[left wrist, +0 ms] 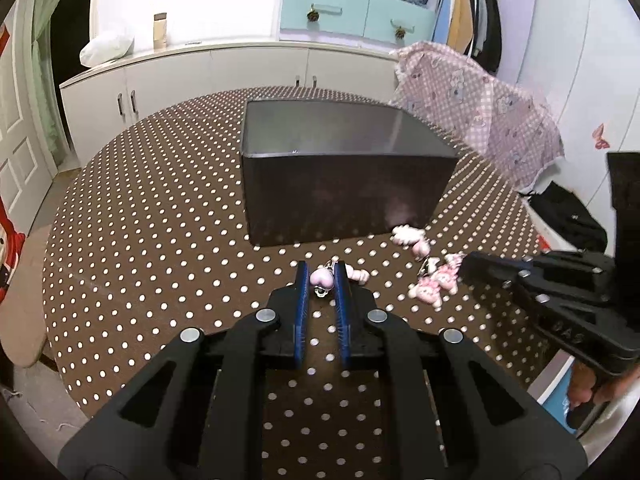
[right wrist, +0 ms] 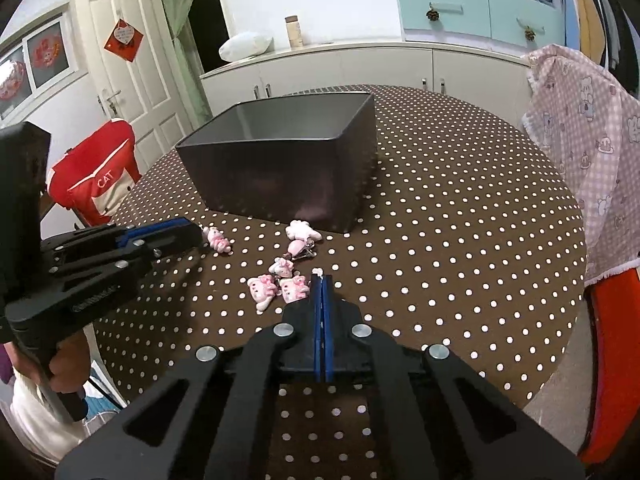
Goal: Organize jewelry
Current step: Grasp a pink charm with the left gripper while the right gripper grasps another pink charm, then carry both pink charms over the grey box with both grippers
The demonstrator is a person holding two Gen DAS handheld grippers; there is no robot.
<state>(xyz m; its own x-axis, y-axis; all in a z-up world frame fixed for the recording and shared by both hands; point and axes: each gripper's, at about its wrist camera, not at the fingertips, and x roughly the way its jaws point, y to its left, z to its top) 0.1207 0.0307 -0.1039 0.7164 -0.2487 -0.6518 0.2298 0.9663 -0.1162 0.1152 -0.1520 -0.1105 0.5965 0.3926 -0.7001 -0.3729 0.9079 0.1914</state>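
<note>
Your left gripper (left wrist: 321, 280) clamps the pink heart charm (left wrist: 321, 278); lift straight, release over the dark box (left wrist: 344, 184); your right gripper (right wrist: 322, 280) is pressed together, seemingly empty.

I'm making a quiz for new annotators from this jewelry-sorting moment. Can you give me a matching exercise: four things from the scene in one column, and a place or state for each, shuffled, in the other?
Things:
1. left gripper
2. right gripper
3. dark box
4. pink checked cloth

Places or states:
A. stands open-topped on the dotted tablecloth, behind the pink charms
B. jaws shut flat together, nothing visible between them
C. hangs draped beyond the table's right edge
D. jaws shut on a pink heart charm

Pairs: 1-D, 2-B, 3-A, 4-C
</note>
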